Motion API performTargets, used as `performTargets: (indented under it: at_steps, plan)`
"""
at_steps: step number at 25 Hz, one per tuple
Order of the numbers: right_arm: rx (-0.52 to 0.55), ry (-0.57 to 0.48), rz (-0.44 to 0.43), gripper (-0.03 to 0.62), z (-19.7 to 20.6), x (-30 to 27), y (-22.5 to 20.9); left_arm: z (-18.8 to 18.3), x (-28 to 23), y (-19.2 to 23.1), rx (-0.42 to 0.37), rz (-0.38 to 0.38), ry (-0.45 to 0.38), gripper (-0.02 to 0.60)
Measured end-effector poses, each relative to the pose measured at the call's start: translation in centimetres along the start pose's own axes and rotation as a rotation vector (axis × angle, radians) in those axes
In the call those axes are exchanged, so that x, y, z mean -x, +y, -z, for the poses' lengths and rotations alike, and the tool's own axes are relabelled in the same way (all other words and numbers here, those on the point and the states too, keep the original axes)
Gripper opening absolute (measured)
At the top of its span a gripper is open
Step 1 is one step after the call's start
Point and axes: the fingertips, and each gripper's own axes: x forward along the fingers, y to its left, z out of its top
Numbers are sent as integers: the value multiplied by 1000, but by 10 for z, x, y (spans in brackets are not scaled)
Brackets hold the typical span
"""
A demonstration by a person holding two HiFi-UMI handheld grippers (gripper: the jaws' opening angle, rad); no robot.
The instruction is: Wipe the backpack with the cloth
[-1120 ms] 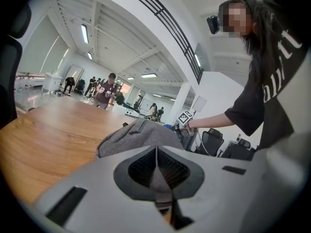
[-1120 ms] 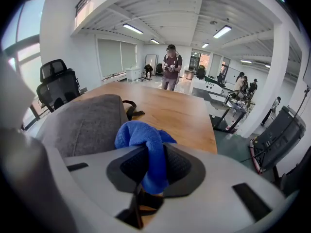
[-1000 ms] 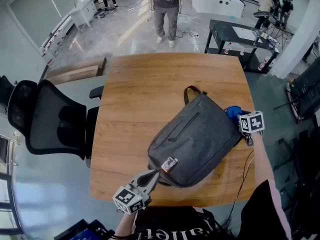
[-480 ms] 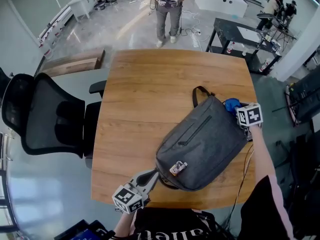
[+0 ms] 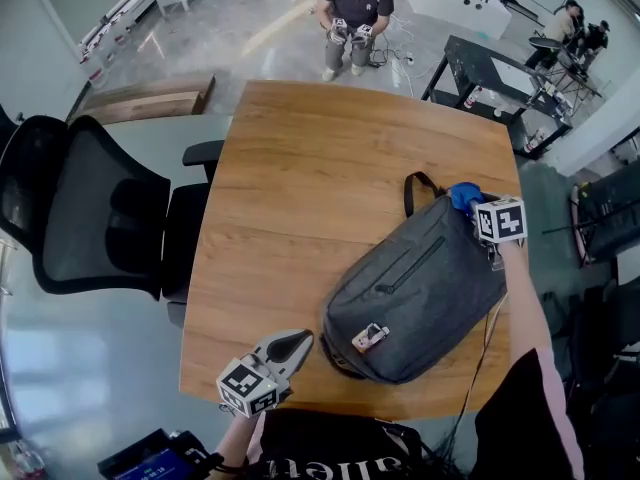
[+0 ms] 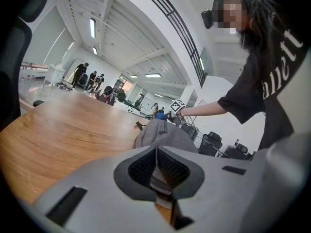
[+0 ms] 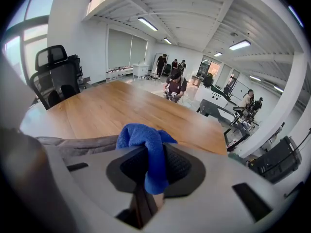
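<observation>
your right gripper (image 5: pixel 477 210) clamps the blue cloth (image 5: pixel 461 196) against the grey backpack (image 5: pixel 420 288) by the table's (image 5: pixel 280 188) right edge; your left gripper (image 5: pixel 297 343) is closed, empty.

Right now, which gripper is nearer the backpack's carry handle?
Right. The right gripper, holding the blue cloth, sits at the backpack's top end beside the handle; the left gripper is off the opposite end.

One wooden table (image 5: pixel 290 188), one grey backpack (image 5: pixel 420 288), one blue cloth (image 5: pixel 462 196), one black office chair (image 5: pixel 90 218), two grippers, left gripper (image 5: pixel 298 340) and right gripper (image 7: pixel 154 164), one crouching person (image 5: pixel 355 8) beyond the table
</observation>
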Motion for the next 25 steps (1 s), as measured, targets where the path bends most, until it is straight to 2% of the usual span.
performTargets:
  at_steps: [7, 16, 21, 25]
  plan:
    - [65, -15, -16, 78, -23, -2, 9, -3, 5, 9, 0, -10, -3, -3]
    - [93, 15, 14, 78, -23, 1, 11, -3, 11, 18, -4, -17, -5, -2]
    - [181, -2, -36, 78, -31, 9, 36, 1, 14, 19, 1, -31, -7, -2]
    - [233, -3, -95, 78, -33, 11, 74, 3, 18, 22, -4, -28, -16, -3]
